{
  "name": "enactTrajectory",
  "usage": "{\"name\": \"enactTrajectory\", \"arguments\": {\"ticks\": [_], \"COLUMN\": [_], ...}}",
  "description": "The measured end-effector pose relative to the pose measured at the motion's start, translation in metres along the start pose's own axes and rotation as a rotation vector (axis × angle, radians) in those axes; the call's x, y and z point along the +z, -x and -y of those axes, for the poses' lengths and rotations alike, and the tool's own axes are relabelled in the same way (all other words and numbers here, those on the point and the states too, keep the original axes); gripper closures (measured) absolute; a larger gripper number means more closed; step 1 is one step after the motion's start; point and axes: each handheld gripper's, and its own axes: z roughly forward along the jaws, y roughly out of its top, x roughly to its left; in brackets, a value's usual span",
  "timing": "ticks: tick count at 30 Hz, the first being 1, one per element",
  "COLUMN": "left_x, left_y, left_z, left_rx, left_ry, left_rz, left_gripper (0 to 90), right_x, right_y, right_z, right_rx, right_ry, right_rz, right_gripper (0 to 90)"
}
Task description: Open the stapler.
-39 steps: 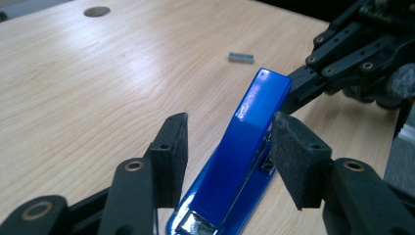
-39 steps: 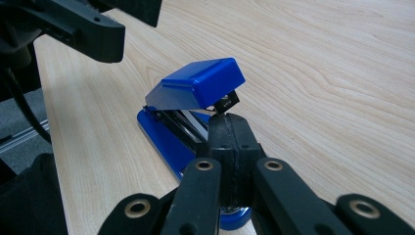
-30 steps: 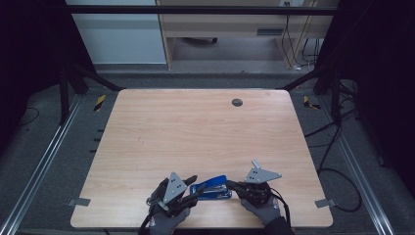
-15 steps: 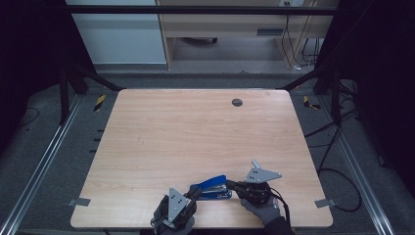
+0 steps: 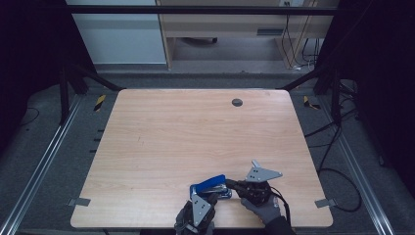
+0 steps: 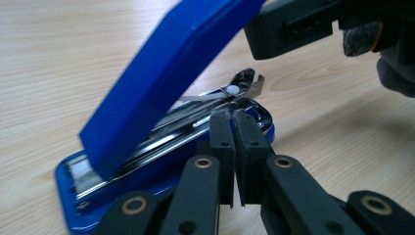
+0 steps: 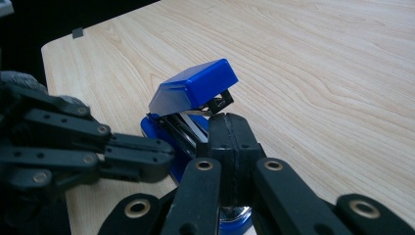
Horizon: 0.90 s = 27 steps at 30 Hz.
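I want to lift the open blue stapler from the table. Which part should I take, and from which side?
Probably the flat blue base of the stapler, gripped across its width from the person's near side. The blue lid is tilted up on its hinge and would likely swing, and the metal staple rail lies exposed.

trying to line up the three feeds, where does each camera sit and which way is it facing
High view: above the person's side of the table, looking forward and down; gloved hands with the left gripper and right gripper enter at the bottom.
Left gripper view: rides the left gripper, looking along its own closed black jaws at the stapler.
Right gripper view: rides the right gripper, looking over its closed jaws.
Shared: all three show the open blue stapler on the wooden table.
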Motion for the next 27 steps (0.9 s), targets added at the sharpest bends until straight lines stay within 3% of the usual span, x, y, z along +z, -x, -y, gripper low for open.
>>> {"name": "enactTrajectory", "arguments": {"ticks": [12,18,27], "left_x": [0.017,0.019,0.019], "left_y": [0.008,0.014,0.016], "left_z": [-0.001,0.0,0.001], "left_rx": [0.014,0.033,0.023], "left_ry": [-0.001,0.002,0.006], "left_rz": [-0.023,-0.041,-0.058], "left_gripper": [88.5,88.7,89.8], "right_x": [0.0,0.0,0.0], "right_y": [0.001,0.001,0.001], "right_z": [-0.001,-0.001,-0.003], "right_rx": [0.0,-0.003,-0.003], "right_ry": [0.001,0.001,0.003], "right_rz": [-0.001,-0.004,-0.016], "right_gripper": [90.0,90.0,90.0]}}
